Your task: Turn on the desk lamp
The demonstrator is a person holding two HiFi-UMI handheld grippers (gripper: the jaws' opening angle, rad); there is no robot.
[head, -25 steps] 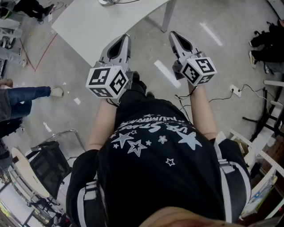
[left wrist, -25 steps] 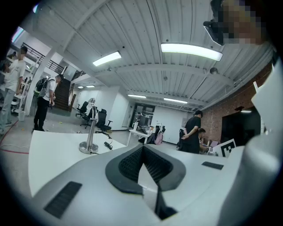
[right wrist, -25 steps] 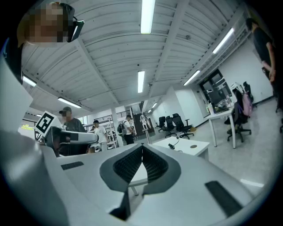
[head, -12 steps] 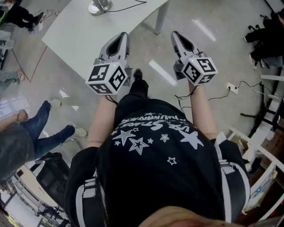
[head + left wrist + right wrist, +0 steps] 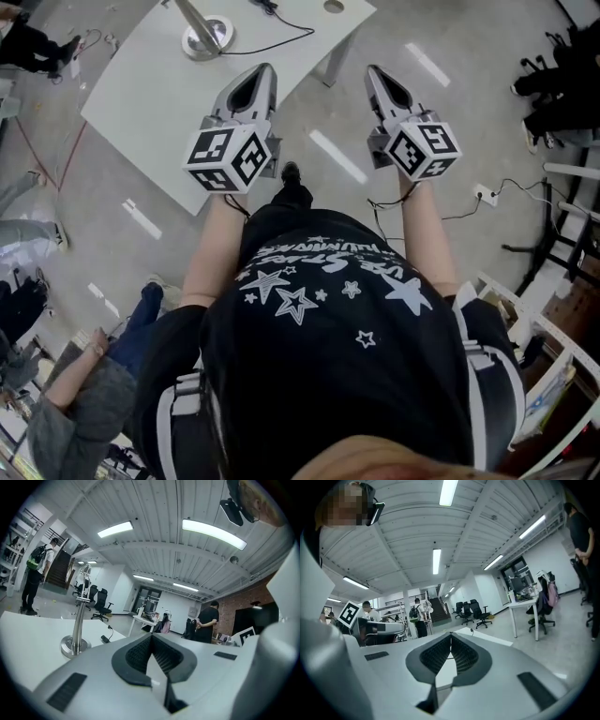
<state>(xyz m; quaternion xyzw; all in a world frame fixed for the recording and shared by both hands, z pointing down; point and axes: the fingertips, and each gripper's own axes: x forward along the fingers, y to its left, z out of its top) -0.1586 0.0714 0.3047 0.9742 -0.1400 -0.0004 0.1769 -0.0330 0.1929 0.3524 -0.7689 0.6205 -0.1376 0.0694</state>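
The task has barely begun. The desk lamp [image 5: 208,36] stands untouched on the desk [image 5: 150,103] at upper left. The left gripper [image 5: 262,77] and right gripper [image 5: 377,77], both clenched empty, hover short of the lamp. Reaching and switching remain.

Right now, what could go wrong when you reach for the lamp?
The lamp is a thin pole on a round base, so a hard push from the left gripper might tip it. The cord lies loose on the table and could snag. I can't see the switch, so the gripper may poke the wrong spot.
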